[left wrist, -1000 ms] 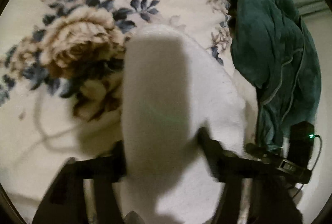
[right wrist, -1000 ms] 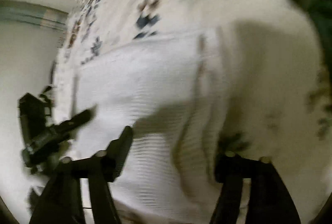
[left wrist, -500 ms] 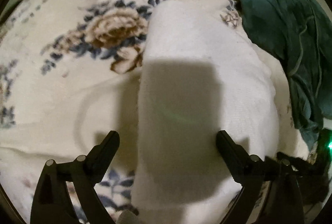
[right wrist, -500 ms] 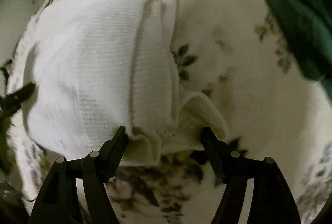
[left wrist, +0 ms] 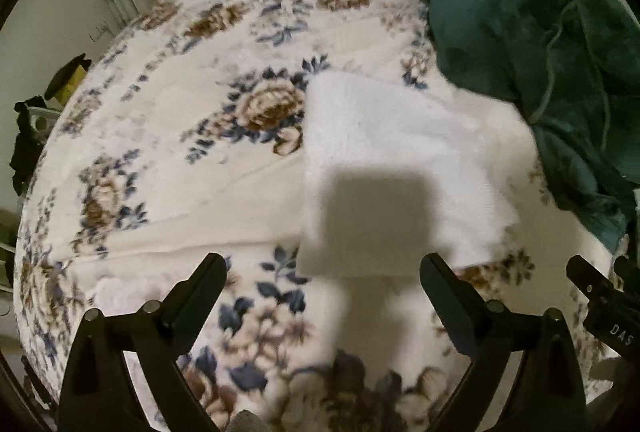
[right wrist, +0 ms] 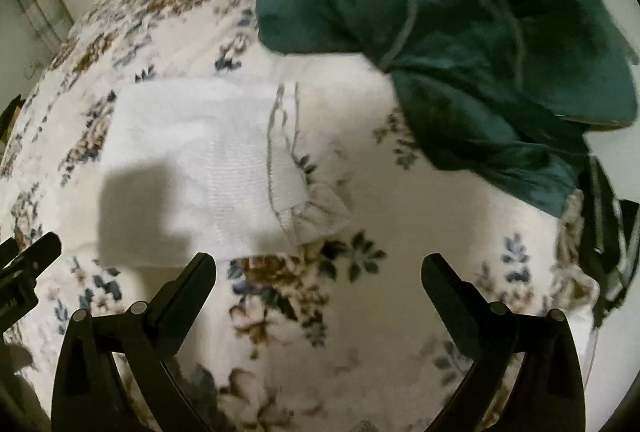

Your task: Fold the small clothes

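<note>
A folded white knit garment (left wrist: 400, 160) lies flat on the floral bedspread (left wrist: 180, 136). In the right wrist view the garment (right wrist: 192, 160) shows a folded band edge and a small loose flap at its right corner. My left gripper (left wrist: 323, 272) is open and empty, held above and in front of the garment's near edge. My right gripper (right wrist: 318, 272) is open and empty, above the bedspread (right wrist: 360, 312) just in front of the garment's near right corner. Neither gripper touches the cloth.
A heap of dark green fleece clothing (left wrist: 540, 44) lies at the back right of the bed, also in the right wrist view (right wrist: 460, 32). The other gripper's tip shows at each view's edge (left wrist: 600, 296) (right wrist: 28, 264). Curtains and wall stand behind the bed.
Both grippers have let go of the white garment and pulled back and up. The garment now lies folded on the bed, farther from both cameras.
</note>
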The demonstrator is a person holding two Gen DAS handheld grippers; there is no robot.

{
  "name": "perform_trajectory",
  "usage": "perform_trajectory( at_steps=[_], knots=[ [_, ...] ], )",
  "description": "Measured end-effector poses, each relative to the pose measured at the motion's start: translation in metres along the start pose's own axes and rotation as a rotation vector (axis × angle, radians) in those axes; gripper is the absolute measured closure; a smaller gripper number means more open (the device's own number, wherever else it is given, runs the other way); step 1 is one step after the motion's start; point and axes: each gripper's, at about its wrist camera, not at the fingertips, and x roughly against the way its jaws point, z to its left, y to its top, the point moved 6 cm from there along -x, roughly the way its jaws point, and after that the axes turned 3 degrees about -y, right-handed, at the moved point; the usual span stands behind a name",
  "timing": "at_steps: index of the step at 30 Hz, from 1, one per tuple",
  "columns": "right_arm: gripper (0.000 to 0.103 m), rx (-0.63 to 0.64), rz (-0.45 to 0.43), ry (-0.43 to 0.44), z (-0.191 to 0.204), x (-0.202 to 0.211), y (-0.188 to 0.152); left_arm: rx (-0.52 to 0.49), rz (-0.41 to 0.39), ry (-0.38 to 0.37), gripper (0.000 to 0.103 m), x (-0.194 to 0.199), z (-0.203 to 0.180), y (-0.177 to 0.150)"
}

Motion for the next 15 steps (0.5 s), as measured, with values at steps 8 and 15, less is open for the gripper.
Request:
perform_trajectory(
  at_steps=[8,15],
  knots=[
    [0.000,0.012,-0.100,-0.040,-0.018,0.127,-0.019,0.014,-0.074,-0.022,0.004,0.103,-0.005,-0.013],
    [0.000,0.023,-0.237,-0.058,-0.032,0.265,-0.040,-0.011,-0.151,-0.029,0.004,0.208,-0.016,-0.035]
  ],
)
